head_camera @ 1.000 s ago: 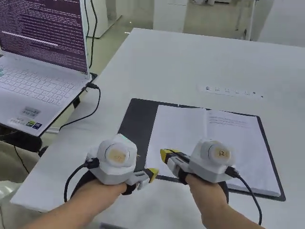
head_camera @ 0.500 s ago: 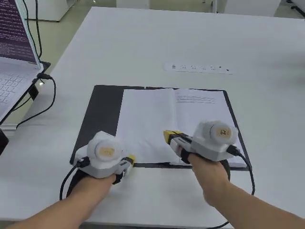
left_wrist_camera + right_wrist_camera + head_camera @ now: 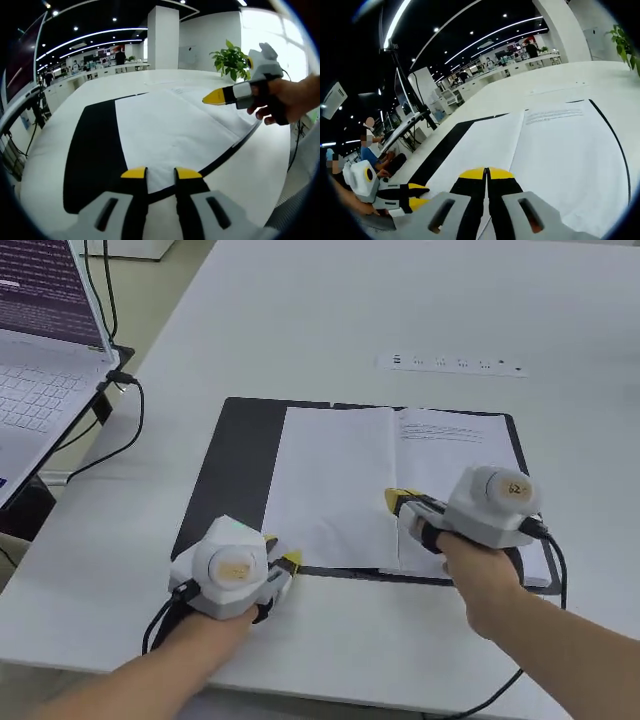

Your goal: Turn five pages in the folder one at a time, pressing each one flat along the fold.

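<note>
The black folder (image 3: pixel 238 472) lies open on the white table, with a blank white page (image 3: pixel 330 490) on the left of the fold and a page with printed lines (image 3: pixel 455 435) on the right. My right gripper (image 3: pixel 400 502) is shut with nothing in it, its yellow tips just above the pages by the fold (image 3: pixel 517 135). The right gripper (image 3: pixel 487 173) points along that fold. My left gripper (image 3: pixel 285 565) hovers at the folder's near edge, jaws a little apart and empty (image 3: pixel 160 173). The folder (image 3: pixel 95 150) and the right gripper (image 3: pixel 215 96) also appear in the left gripper view.
An open laptop (image 3: pixel 40 330) stands at the far left with a black cable (image 3: pixel 110 445) trailing toward the folder. A white power strip (image 3: pixel 455 364) lies beyond the folder. The table's near edge runs just under my hands. A potted plant (image 3: pixel 230 57) is in the background.
The head camera has swung, so the whole picture has shifted. The right gripper has drifted slightly rightward over the fold. The left gripper stays at the folder's near edge.
</note>
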Action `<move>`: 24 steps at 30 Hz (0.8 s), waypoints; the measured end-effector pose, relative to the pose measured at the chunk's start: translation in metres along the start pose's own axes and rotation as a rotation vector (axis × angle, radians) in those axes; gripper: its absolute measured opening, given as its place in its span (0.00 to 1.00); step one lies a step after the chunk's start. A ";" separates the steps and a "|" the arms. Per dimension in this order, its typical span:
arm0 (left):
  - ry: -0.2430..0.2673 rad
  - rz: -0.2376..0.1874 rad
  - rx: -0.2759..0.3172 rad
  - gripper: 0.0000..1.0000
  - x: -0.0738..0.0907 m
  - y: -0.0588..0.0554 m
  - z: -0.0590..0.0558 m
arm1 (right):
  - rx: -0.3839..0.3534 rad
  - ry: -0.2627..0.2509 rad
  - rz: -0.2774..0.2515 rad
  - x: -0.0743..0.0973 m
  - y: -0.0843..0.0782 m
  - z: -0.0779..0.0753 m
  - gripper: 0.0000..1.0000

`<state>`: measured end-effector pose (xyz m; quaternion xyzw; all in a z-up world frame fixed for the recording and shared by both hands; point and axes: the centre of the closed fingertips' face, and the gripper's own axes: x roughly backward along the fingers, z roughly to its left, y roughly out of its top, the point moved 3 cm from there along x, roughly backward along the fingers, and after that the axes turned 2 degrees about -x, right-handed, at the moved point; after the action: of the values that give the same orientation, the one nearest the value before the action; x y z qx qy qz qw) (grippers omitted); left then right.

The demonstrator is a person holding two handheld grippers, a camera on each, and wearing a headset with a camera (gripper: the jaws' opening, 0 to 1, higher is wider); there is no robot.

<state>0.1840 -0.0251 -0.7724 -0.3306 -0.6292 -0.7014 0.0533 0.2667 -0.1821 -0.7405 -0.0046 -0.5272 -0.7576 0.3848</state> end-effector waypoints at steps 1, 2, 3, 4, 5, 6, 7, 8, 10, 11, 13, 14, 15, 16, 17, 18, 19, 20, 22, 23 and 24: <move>0.002 0.001 0.001 0.19 0.000 0.000 0.000 | -0.002 0.003 0.002 -0.002 0.001 -0.003 0.00; 0.003 0.000 0.002 0.19 0.000 0.000 0.000 | -0.005 0.004 0.008 -0.004 0.002 -0.004 0.00; 0.004 0.000 0.003 0.19 0.000 0.000 0.000 | -0.001 0.004 0.007 -0.006 0.004 -0.006 0.00; 0.004 0.000 0.003 0.19 0.000 0.000 0.000 | 0.002 0.001 0.006 -0.008 0.005 -0.008 0.00; 0.005 0.001 0.003 0.19 0.000 0.000 0.000 | 0.000 0.001 0.009 -0.011 0.006 -0.010 0.00; 0.006 0.003 0.001 0.19 0.000 0.001 0.000 | -0.005 0.005 0.010 -0.014 0.007 -0.011 0.00; 0.006 0.004 0.001 0.19 0.000 0.000 0.000 | 0.000 0.004 0.014 -0.016 0.007 -0.012 0.00; 0.006 0.006 0.002 0.19 -0.001 0.000 0.000 | 0.015 0.005 0.020 -0.020 0.007 -0.014 0.00; 0.006 0.007 0.002 0.19 -0.001 0.000 0.001 | 0.022 0.006 0.034 -0.025 0.006 -0.015 0.00; 0.007 0.008 0.000 0.19 -0.001 0.000 0.000 | 0.039 0.005 0.034 -0.028 0.007 -0.016 0.00; 0.007 0.008 0.000 0.19 -0.001 0.000 0.001 | 0.047 -0.004 0.027 -0.034 0.009 -0.019 0.00; 0.007 0.008 0.000 0.19 -0.002 -0.001 0.001 | 0.051 -0.006 0.025 -0.037 0.010 -0.020 0.00; 0.007 0.007 0.001 0.19 -0.002 -0.001 0.001 | 0.077 -0.017 0.024 -0.040 0.012 -0.022 0.00; 0.007 0.006 0.001 0.19 -0.002 -0.001 0.001 | 0.082 -0.019 0.024 -0.042 0.013 -0.022 0.00; 0.007 0.005 0.001 0.19 -0.003 -0.001 0.002 | 0.083 -0.019 0.022 -0.043 0.014 -0.022 0.00; 0.007 0.005 0.002 0.19 -0.003 -0.001 0.002 | 0.093 -0.021 0.022 -0.044 0.015 -0.021 0.00; 0.007 0.004 0.002 0.19 -0.003 -0.001 0.002 | 0.108 -0.031 0.024 -0.045 0.015 -0.022 0.00; 0.008 0.004 0.002 0.19 -0.003 -0.001 0.002 | 0.110 -0.032 0.023 -0.046 0.016 -0.022 0.00; 0.007 0.003 0.004 0.19 -0.004 -0.002 0.002 | 0.109 -0.020 0.018 -0.044 0.022 -0.019 0.00; 0.008 0.002 0.004 0.19 -0.004 -0.002 0.002 | 0.120 -0.026 0.018 -0.044 0.023 -0.020 0.00; 0.008 0.001 0.005 0.19 -0.004 -0.002 0.002 | 0.119 -0.026 0.016 -0.045 0.024 -0.020 0.00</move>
<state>0.1867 -0.0243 -0.7761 -0.3281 -0.6305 -0.7012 0.0568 0.3209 -0.1761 -0.7487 0.0041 -0.5764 -0.7216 0.3835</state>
